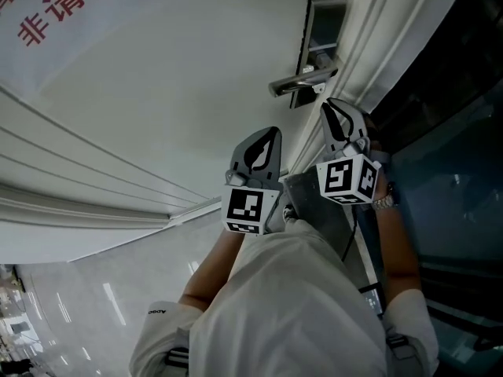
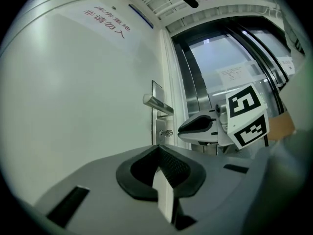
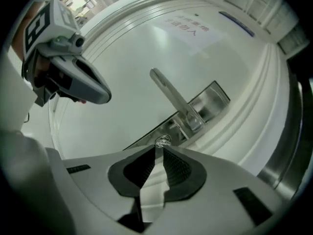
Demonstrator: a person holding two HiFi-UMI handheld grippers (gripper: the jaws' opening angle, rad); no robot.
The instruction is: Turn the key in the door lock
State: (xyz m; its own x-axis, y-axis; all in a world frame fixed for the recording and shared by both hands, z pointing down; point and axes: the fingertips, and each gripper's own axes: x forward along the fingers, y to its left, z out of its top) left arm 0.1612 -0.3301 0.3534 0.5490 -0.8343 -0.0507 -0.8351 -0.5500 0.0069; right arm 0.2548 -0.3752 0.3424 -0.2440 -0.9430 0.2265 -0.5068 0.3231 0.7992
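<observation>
My right tongs (image 3: pixel 159 152) stand a crack apart, empty, just short of the key (image 3: pixel 163 141) in the lock plate (image 3: pixel 211 102) under the handle (image 3: pixel 171 98), by the door's (image 3: pixel 122 58) edge. My left tongs (image 2: pixel 159 150) are shut. Next, I judge: pinch it, roll.

Left gripper (image 1: pixel 267 136) held level with fingers together; right gripper (image 1: pixel 330 110) beside it, tilted slightly down, fingers barely apart

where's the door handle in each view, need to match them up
Head view: door handle upper right of centre, lever pointing left.
Left gripper view: near the middle, at the door's right edge.
Right gripper view: centre, lever slanting up-left from its plate.
Shared landmark: the red-lettered sign on the door, top left in the head view, near the top in both gripper views.
</observation>
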